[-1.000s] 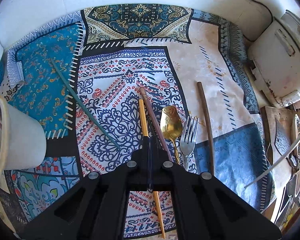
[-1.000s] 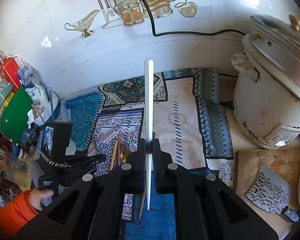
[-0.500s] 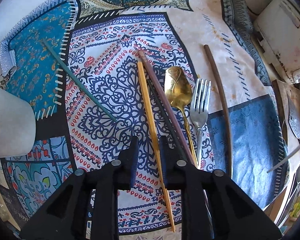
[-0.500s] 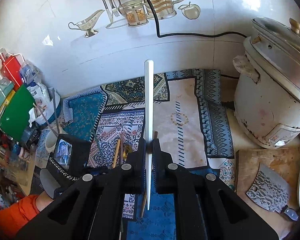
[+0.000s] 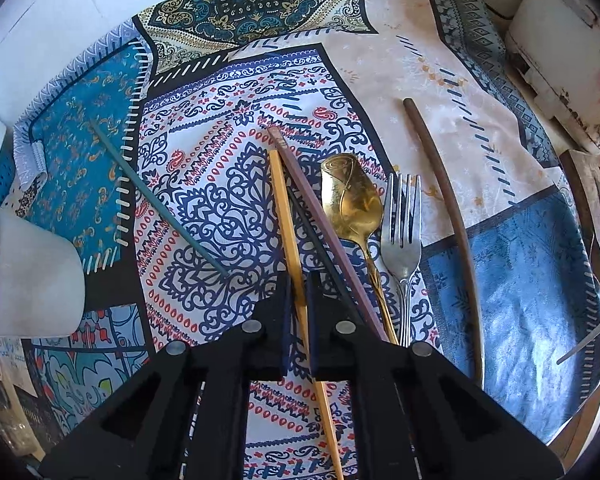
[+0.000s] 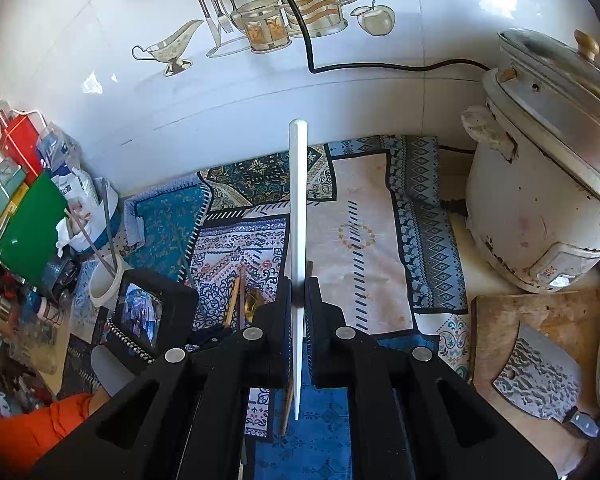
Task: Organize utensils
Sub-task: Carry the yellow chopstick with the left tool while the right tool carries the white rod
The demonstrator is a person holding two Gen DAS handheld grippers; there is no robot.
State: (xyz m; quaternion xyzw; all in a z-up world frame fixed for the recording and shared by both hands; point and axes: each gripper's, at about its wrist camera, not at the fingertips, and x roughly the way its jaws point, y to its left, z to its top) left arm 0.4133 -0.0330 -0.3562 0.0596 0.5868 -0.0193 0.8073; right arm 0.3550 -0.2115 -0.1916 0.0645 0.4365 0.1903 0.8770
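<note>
The black left gripper (image 5: 297, 280) hides the gold metal spoon's (image 5: 354, 196) handle; the white plastic cup (image 5: 28, 276), at nine o'clock, is edge-cropped.

L gripper (image 5: 297, 292) points steeply down, jaws closing, one finger either side of a yellow chopstick (image 5: 288, 220), only a thin gap left. Can't tell if the pads (image 5: 286, 322) press on it. From the R-side cam, the L unit sits low at left w/ its small screen facing up; an orange sleeve (image 6: 32, 436) comes in from the bottom-left corner behind it, hand mostly hidden by the housing.

R gripper (image 6: 299, 300) tilts down at a shallower angle, jaws clamped on a white chopstick (image 6: 298, 200) that stands upright between the fingers, most of it sticking out above, a short bit below.
</note>
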